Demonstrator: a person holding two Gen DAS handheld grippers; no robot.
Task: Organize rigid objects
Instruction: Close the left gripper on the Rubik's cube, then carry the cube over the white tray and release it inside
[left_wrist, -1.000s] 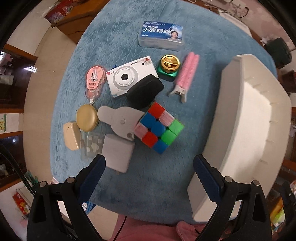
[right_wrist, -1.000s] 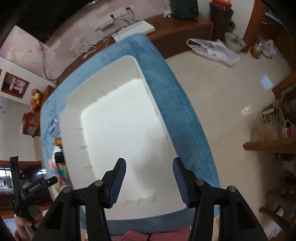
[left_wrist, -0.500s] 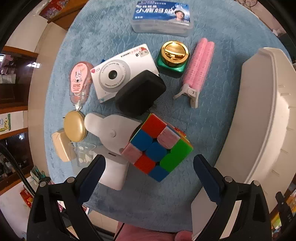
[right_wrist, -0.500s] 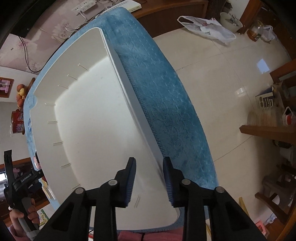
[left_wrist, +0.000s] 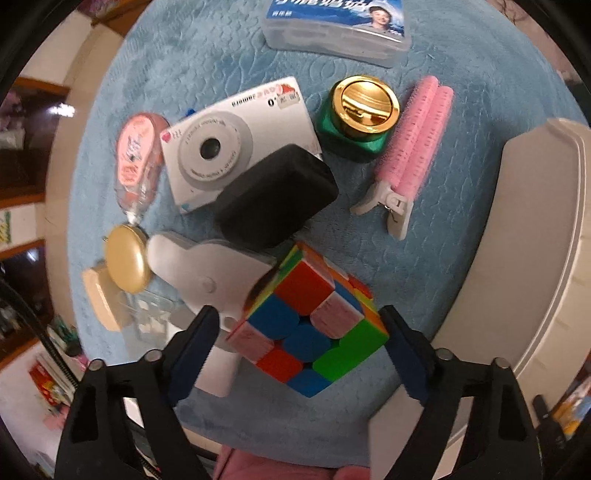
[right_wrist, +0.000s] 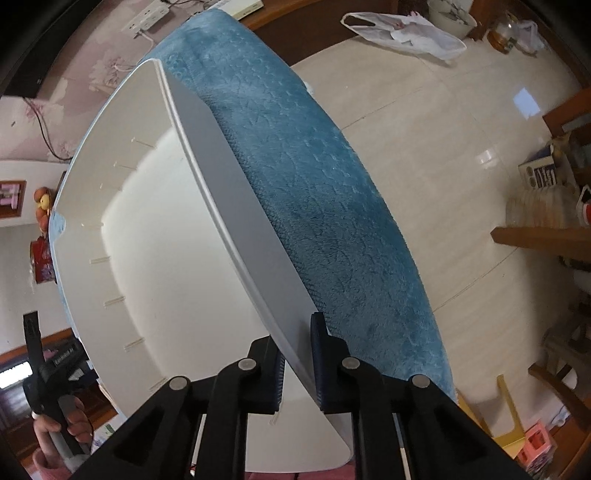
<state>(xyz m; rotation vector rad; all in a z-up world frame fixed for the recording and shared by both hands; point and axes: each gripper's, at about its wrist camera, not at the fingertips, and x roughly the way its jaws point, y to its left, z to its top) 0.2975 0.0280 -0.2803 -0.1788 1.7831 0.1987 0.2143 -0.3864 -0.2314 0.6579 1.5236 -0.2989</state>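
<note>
A multicoloured puzzle cube (left_wrist: 310, 325) lies on the blue cloth (left_wrist: 369, 258) among other small items. My left gripper (left_wrist: 301, 339) is open, its blue fingers on either side of the cube, not touching it. A white bin (right_wrist: 159, 258) stands at the right of the table; its outer wall also shows in the left wrist view (left_wrist: 517, 258). My right gripper (right_wrist: 299, 354) is shut on the bin's right wall (right_wrist: 258, 240), one finger inside and one outside.
Around the cube lie a black case (left_wrist: 275, 195), a white camera (left_wrist: 236, 144), a green jar with gold lid (left_wrist: 356, 118), a pink hair clip (left_wrist: 413, 147), a pink tape dispenser (left_wrist: 136, 162), a clear box (left_wrist: 336, 26) and a grey device (left_wrist: 207, 273).
My left gripper has come down toward the cube, which now sits between its fingers. My right gripper has closed from open onto the bin's right wall.
</note>
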